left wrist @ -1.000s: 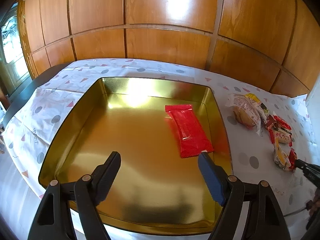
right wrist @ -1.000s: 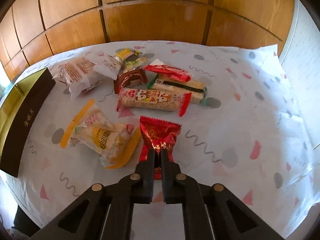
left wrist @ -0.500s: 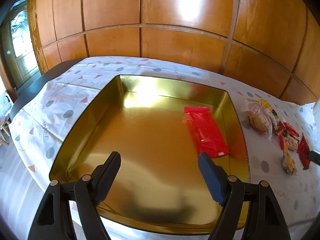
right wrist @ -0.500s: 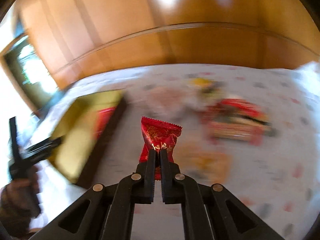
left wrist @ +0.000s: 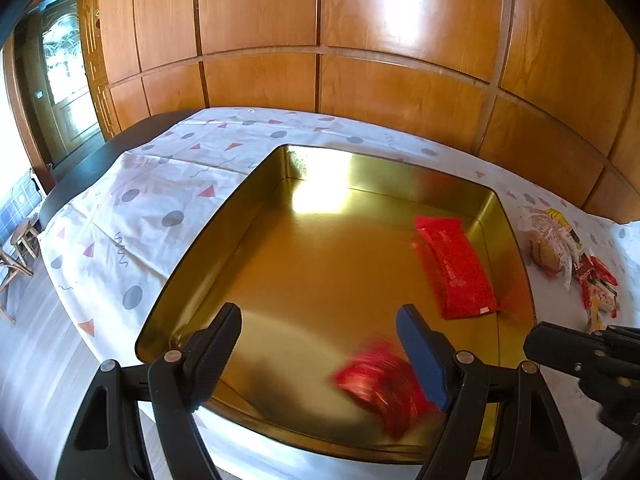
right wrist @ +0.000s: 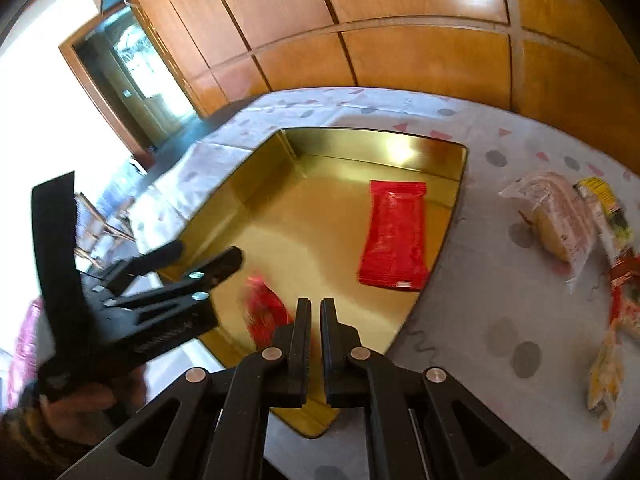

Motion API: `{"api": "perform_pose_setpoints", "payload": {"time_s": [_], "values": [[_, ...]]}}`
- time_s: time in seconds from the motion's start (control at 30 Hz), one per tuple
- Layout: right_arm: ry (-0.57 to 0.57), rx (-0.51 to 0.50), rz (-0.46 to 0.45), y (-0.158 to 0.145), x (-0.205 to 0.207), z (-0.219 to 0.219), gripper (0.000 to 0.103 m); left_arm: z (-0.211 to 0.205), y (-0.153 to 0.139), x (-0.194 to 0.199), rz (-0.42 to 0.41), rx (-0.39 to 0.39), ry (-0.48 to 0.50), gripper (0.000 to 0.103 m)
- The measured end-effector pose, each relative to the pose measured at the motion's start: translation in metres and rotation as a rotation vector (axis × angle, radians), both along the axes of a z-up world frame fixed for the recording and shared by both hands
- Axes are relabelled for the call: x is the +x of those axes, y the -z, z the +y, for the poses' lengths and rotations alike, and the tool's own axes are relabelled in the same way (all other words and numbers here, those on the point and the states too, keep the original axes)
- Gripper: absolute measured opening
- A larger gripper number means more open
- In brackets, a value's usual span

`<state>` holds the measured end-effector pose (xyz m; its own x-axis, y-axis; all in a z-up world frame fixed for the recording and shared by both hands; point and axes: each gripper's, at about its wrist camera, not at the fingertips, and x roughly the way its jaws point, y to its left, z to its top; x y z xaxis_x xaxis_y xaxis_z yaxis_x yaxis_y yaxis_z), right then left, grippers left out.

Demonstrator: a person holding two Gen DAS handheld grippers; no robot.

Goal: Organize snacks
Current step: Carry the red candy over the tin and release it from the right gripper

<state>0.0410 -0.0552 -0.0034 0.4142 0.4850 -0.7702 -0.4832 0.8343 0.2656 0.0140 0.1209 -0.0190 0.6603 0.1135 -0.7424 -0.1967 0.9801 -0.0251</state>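
A gold tin tray point(left wrist: 224, 216) point(right wrist: 256, 164) lies on the patterned tablecloth. A flat red packet point(left wrist: 456, 268) point(right wrist: 394, 236) lies inside it at the right. A small red snack packet point(left wrist: 380, 384) point(right wrist: 266, 312), blurred by motion, is in the tray's near part, free of the fingers. My right gripper point(right wrist: 315, 308) hovers over the tray's near corner with its jaws slightly parted and nothing between them; it also shows in the left wrist view point(left wrist: 576, 352). My left gripper point(left wrist: 320, 344) is wide open and empty above the tray's near edge; it also shows in the right wrist view point(right wrist: 208, 256).
Several loose snacks lie on the cloth right of the tray: a clear-wrapped bun point(left wrist: 548, 240) point(right wrist: 560, 220), a yellow-topped packet point(right wrist: 604, 200), red packets point(left wrist: 600, 288) and an orange-edged packet point(right wrist: 608, 376). Wooden wall panels stand behind. The table's left edge point(left wrist: 80, 176) is dark.
My right gripper swung left from the snack pile to over the tray and let go of the small red packet, which now drops into the tray. My left gripper drifted slightly left.
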Motion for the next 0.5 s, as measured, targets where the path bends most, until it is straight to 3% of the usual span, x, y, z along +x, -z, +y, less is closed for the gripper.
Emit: {"api": "perform_pose_setpoints", "payload": {"time_s": [0.5], "values": [[0.143, -0.066, -0.114, -0.001, -0.026, -0.05, 0.016, -0.021, -0.006, -0.002, -0.01, 0.031, 0.045, 0.08]]}}
